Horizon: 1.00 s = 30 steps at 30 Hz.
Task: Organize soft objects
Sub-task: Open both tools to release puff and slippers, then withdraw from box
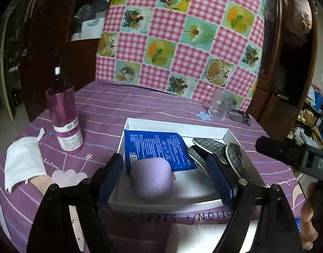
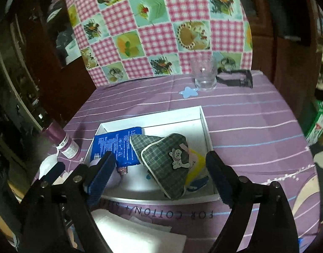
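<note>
**Both tongs empty above the box, loose cloths still outside it**

Left gripper: jaws wide apart, nothing between the pads. The soft lilac rounded pouch sits below the gap, inside the shallow white cardboard box; no pad presses on it. Right gripper: also wide open, empty. The grey plaid fabric pouch with a bear patch lies below and ahead of it in the box, leaning on a yellow soft item.

Box contents: blue printed gel pack, flat and glossy, at the far left; plaid pouches to the right; lilac pouch near the front wall.

Outside the box, on the purple striped tablecloth:
- folded white cloth, close below the grippers, in front of the box's near wall. The right-wrist view shows it between the jaws' bases, so the right hand looks nearer.
- white cloth glove or bag, well left of the box, past the pink spray bottle. The left hand is nearer. Its long axis runs roughly toward the camera.

Judgement: the next pick is one of these two cloths. Both are thin and limp, so pinch a folded edge, not the flat face.

The clear glass cup at the far edge is rigid, not part of the job.
</note>
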{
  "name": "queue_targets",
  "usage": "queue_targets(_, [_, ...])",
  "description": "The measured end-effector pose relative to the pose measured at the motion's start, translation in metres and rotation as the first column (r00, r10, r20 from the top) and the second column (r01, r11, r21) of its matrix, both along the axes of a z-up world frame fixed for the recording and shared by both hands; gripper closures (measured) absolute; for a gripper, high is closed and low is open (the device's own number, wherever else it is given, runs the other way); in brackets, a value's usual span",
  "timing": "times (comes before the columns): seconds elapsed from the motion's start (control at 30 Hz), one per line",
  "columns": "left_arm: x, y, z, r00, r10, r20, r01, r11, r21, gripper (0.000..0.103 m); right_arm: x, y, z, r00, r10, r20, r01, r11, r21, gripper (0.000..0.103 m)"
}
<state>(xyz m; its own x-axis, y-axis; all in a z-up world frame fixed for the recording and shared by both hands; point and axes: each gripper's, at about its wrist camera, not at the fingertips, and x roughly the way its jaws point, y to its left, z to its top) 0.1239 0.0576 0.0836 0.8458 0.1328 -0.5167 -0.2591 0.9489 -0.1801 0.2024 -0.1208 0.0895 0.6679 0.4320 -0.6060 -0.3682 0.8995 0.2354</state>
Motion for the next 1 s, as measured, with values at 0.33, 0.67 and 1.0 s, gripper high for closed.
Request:
queue_targets(0.33, [-0.007, -0.013, 0.003, 0.991, -0.136, -0.013, 0.133, 0.983, -0.126, 0.013, -0.020, -0.034, -0.019, 0.999, -0.012, -0.035, 0.011, 0.999, -0.045, 0.015])
queue_targets(0.67, [-0.007, -0.028, -0.001, 0.987, -0.156, -0.047, 0.150, 0.983, -0.110, 0.013, -0.043, -0.061, -0.053, 0.998, -0.029, -0.056, 0.021, 0.988, -0.150, 0.015])
queue_targets(1.0, [-0.005, -0.067, -0.006, 0.948, -0.292, -0.127, 0.292, 0.956, -0.021, 0.013, -0.042, -0.061, -0.078, 0.993, -0.011, -0.119, -0.015, 0.978, -0.210, 0.015])
